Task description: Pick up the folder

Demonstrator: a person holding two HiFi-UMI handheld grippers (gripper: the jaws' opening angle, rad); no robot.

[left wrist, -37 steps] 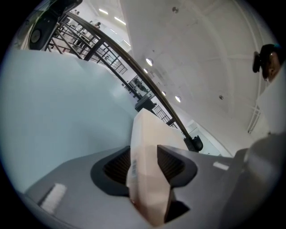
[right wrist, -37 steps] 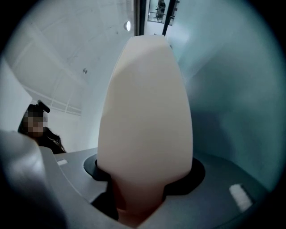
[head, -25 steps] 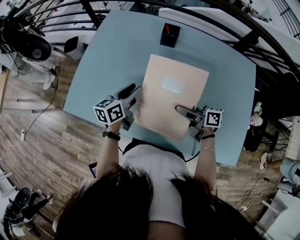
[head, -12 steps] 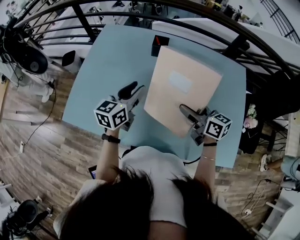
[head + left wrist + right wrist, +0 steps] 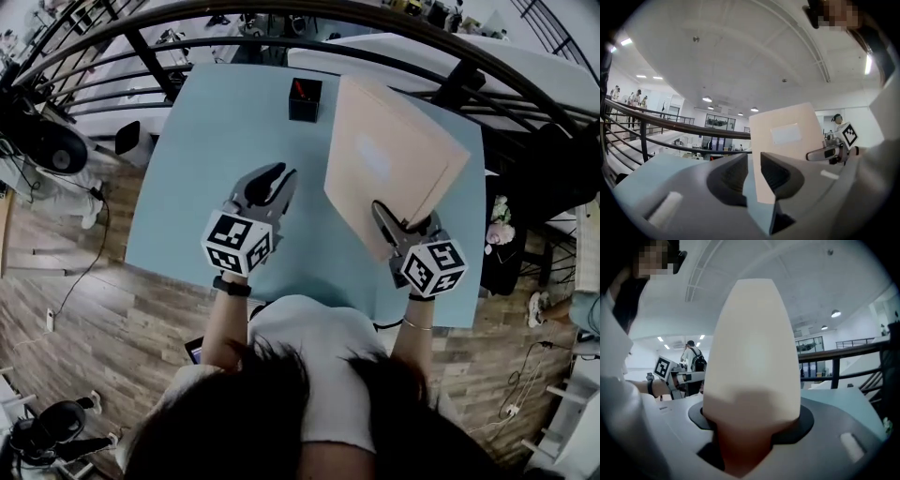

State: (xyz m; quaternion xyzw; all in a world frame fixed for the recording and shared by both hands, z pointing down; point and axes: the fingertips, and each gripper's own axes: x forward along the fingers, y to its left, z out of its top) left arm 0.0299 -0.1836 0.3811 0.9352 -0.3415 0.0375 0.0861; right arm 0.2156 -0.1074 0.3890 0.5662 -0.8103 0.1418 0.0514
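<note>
The beige folder [image 5: 394, 155] with a pale label hangs tilted above the light blue table [image 5: 216, 159], off its surface. My right gripper [image 5: 386, 223] is shut on the folder's near edge; in the right gripper view the folder [image 5: 752, 352] fills the space between the jaws. My left gripper [image 5: 272, 180] hovers left of the folder, apart from it. Its jaws have just been closing and stand partly open with nothing between them [image 5: 752, 161]. The left gripper view shows the folder [image 5: 787, 140] upright beyond the jaws, with the right gripper [image 5: 825, 152] at its right edge.
A small black box [image 5: 305, 98] with a red item in it stands at the table's far edge, left of the folder. A dark curved railing [image 5: 281, 14] runs behind the table. Wooden floor lies to the left and near side.
Both grippers have risen. The folder has come up off the table and tilted upright in the right gripper. The left gripper has left the folder's left edge and its jaws have narrowed.
</note>
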